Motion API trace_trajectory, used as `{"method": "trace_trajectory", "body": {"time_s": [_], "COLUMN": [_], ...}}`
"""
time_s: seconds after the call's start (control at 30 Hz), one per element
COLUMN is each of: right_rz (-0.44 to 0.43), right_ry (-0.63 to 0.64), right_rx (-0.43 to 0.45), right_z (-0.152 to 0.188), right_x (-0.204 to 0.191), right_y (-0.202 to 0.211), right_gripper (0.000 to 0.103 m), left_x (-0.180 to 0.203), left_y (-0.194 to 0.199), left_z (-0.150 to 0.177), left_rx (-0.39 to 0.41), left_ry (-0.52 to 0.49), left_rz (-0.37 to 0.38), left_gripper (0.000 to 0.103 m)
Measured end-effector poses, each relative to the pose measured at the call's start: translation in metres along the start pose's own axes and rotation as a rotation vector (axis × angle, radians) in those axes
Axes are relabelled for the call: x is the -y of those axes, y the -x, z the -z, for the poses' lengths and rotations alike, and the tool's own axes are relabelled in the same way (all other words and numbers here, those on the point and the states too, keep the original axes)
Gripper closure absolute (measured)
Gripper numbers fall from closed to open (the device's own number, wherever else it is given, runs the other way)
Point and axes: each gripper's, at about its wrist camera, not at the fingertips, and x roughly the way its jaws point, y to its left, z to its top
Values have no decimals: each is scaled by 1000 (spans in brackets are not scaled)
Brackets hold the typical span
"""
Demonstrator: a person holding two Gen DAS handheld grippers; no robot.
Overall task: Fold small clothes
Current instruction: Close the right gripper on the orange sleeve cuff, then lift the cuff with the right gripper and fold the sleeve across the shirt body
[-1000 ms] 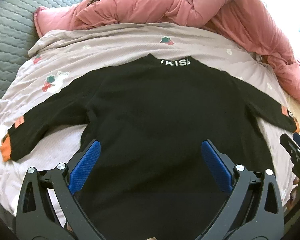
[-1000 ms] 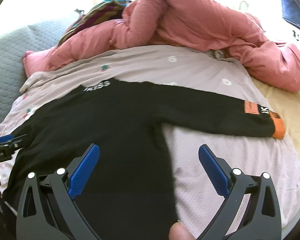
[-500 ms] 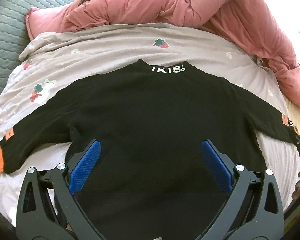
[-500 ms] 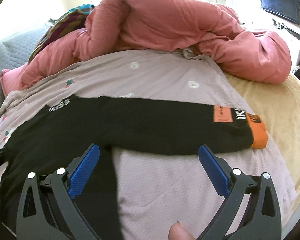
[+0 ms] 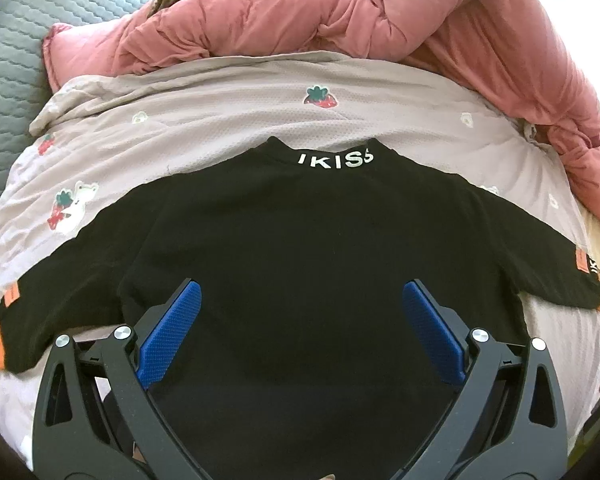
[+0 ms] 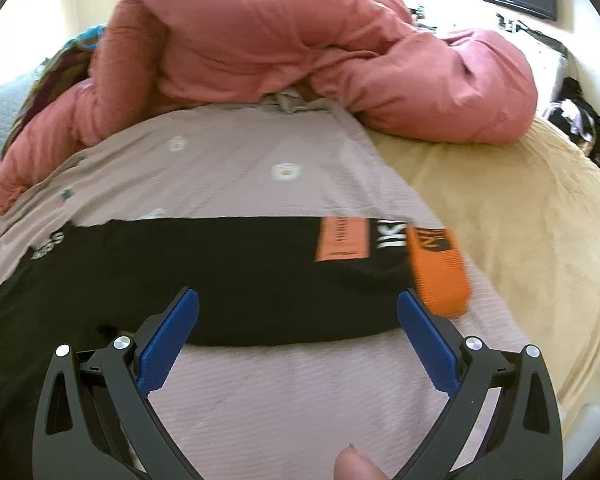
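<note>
Sweater (image 5: 300,264): black, flat on the sheet (image 5: 220,120), sleeves out sideways.
Left gripper (image 5: 300,328): spread wide over sweater's body, holding nothing.
Right gripper (image 6: 298,328): spread, empty, over the orange-cuffed sleeve (image 6: 260,276).

the left hand-held gripper (image 5: 300,312) has its jaws spread wide, the two blue-padded fingers (image 5: 168,334) well apart with nothing between them. it points forward and level, the black frame arms angling outward from the bottom of the left wrist view. the right hand-held gripper (image 6: 298,314) is spread just as wide, its blue pads (image 6: 428,344) gripping nothing. a fingertip of the person's right hand (image 6: 356,465) shows at the bottom edge of the right wrist view, between the two frame arms.
</note>
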Motion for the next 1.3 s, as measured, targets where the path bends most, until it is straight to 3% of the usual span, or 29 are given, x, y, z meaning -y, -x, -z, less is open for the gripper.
{"method": "trace_trajectory", "body": {"time_s": [0.27,0.67,0.77,0.93,1.0,1.07,1.3], "right_rz": [57,57,49,44,30,14,2], "right_ry": [-63,-152,-181,-208,-195,-165,-113], "right_rx": [-41,-125,-157,-180,-171,-151,-56], "right_z": [-3,-10,-11,-11,-13,-17,-33], "right_x": [48,81,87,91,88,82,50], "right_y": [-13,-50,-64,-79,-76,-71,-35], "right_gripper": [4,7,30,42,63,78,83], "left_x": [10,13,10,-5,-12,-17,-26], "left_y": [-16,-48,-56,-69,-72,-73,-66], "left_z": [-19,-33,-28,-23,-22,-21,-20], "left_rx": [15,11,8,-12,-17,-12,2], "left_ry": [-29,-49,-47,-20,-9,1,5], "left_rz": [5,14,23,34,40,41,62], "left_gripper": [8,8,8,8,8,8,8]}}
